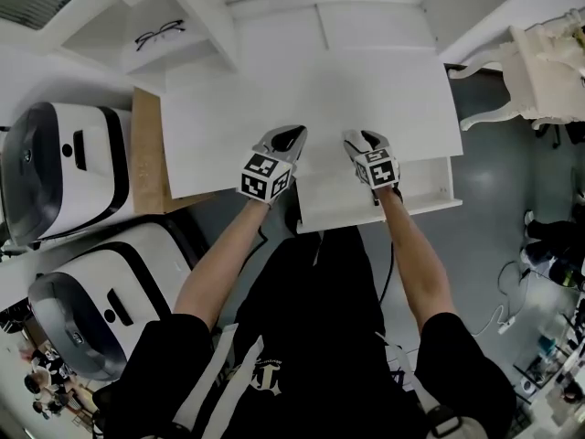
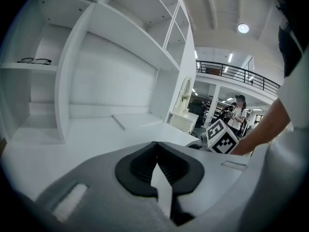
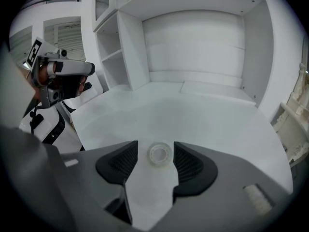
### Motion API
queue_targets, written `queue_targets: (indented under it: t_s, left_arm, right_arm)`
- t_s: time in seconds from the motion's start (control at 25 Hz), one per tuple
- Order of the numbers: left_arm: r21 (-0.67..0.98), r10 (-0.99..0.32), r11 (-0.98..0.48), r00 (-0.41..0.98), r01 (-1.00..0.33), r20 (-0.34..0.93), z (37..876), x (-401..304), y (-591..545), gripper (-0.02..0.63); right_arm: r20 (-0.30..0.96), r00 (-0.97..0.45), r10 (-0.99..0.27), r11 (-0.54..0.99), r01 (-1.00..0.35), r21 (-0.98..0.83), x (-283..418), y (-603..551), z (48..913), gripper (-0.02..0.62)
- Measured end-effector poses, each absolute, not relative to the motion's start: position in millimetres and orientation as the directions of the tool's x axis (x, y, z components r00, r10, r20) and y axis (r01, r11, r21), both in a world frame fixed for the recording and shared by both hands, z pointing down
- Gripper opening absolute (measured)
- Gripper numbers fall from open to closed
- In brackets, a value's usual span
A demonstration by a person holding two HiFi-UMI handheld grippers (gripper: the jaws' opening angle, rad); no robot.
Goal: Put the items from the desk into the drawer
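Observation:
A small clear tape ring (image 3: pixel 159 154) lies flat on the white desk (image 1: pixel 320 90). My right gripper (image 3: pixel 155 147) is open around it, one dark pad on each side, neither touching it. In the head view the right gripper (image 1: pixel 361 138) is near the desk's front edge, above the pulled-out white drawer (image 1: pixel 430 199). My left gripper (image 1: pixel 294 133) hangs beside it over the desktop. Its pads are shut and hold nothing (image 2: pixel 155 151). Black-framed glasses (image 1: pixel 160 33) lie on a shelf at the back left (image 2: pixel 35 61).
Two white rounded machines (image 1: pixel 64 167) (image 1: pixel 101 309) stand left of the desk, beside a wooden panel (image 1: pixel 146 154). An ornate white piece of furniture (image 1: pixel 548 62) is at the right. Upright shelf dividers (image 2: pixel 65 81) rise at the desk's back. A person (image 2: pixel 239 111) stands far off.

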State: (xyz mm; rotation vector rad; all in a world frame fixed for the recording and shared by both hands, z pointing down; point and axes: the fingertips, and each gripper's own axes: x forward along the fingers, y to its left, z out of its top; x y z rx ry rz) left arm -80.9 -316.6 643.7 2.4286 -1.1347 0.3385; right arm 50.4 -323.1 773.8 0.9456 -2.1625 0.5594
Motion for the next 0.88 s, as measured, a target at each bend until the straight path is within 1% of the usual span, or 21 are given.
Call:
queue_targets:
  t_s: [0.2,0.52,0.72,0.88]
  left_arm:
    - [0.289,-0.667,-0.555,0.625,-0.780,0.405,652.4,-87.7,-320.4,-0.002]
    - [0.312,-0.684,-0.517,0.604,-0.797,0.410,659.3,-98.1,-323.5,-0.002]
    - [0.320,-0.692,-0.501,0.595,-0.804,0.410,661.1,-102.5,-320.0,-0.002]
    - [0.319,-0.699,-0.492,0.586,-0.810,0.411,660.3,-107.4,-315.2,-0.002]
  right_arm:
    - [0.766,-0.475,-0.433,0.640,-0.761,-0.110,49.2,-326.2,792.5,0.239]
    - [0.793,-0.452,-0.408,0.648,-0.756,-0.097,49.8,-328.6,807.7,0.237]
    - [0.805,-0.424,-0.415,0.649,-0.758,-0.065,49.5,-330.7,807.7,0.206]
    - [0.809,-0.413,-0.418,0.647,-0.761,-0.054,50.2,-331.7,807.9,0.204]
